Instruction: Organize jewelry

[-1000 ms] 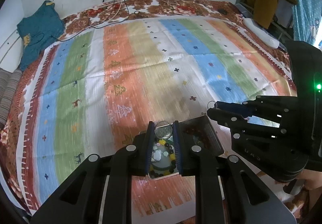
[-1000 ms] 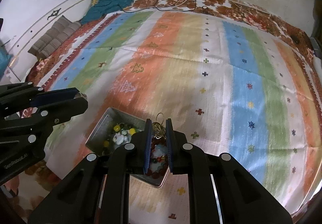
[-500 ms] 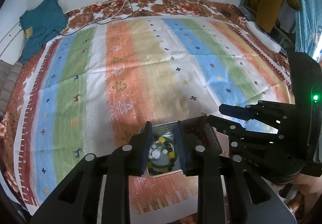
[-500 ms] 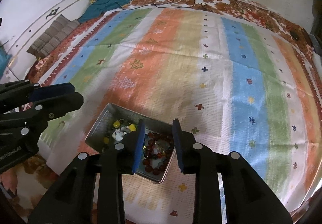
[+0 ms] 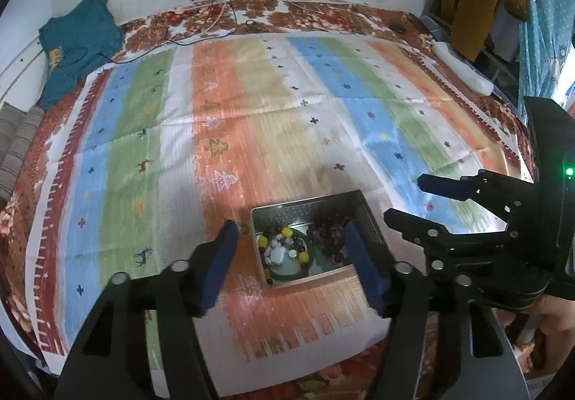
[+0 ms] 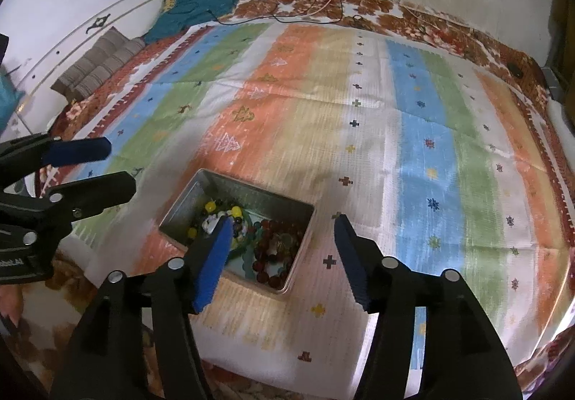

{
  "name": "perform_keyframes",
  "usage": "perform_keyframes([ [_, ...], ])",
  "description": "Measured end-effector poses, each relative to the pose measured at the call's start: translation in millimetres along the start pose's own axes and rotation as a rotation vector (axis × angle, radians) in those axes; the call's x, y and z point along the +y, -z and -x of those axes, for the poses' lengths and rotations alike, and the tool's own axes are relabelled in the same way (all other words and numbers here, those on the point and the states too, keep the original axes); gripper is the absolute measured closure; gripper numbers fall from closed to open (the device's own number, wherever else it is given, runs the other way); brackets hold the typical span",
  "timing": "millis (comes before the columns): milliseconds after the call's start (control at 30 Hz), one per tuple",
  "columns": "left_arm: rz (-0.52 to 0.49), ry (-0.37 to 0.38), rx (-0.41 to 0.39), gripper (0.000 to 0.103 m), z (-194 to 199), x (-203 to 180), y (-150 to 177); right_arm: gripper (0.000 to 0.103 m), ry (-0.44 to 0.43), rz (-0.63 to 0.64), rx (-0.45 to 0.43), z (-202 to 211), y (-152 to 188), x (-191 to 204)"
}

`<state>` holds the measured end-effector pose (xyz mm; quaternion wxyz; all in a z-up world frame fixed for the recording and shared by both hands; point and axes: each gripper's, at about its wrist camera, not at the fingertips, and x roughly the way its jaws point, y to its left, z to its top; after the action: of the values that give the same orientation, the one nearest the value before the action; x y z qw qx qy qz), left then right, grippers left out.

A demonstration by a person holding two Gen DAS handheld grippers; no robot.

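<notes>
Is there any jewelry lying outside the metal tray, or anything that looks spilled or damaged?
Nothing stands out. The beaded pieces all sit inside the metal tray, which lies flat on the striped cloth. Both the left hand-held gripper and the right hand-held gripper are open and empty.

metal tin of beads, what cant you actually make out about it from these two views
- Left wrist view: the metal tin has its right wall hidden behind the left gripper finger.
- Right wrist view: the right gripper finger covers the near-left beads.
- Both views: individual pieces are tangled and too small to identify.
</notes>
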<state>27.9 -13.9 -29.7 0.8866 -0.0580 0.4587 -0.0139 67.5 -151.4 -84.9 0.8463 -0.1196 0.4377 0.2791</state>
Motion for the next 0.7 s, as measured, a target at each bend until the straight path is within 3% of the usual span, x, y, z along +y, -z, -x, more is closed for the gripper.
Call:
perform_keyframes([
  [700, 0.008, -0.012, -0.052, 0.007, 32, 6, 37, 0.012, -0.012, 0.026, -0.069, 39, 19, 9],
])
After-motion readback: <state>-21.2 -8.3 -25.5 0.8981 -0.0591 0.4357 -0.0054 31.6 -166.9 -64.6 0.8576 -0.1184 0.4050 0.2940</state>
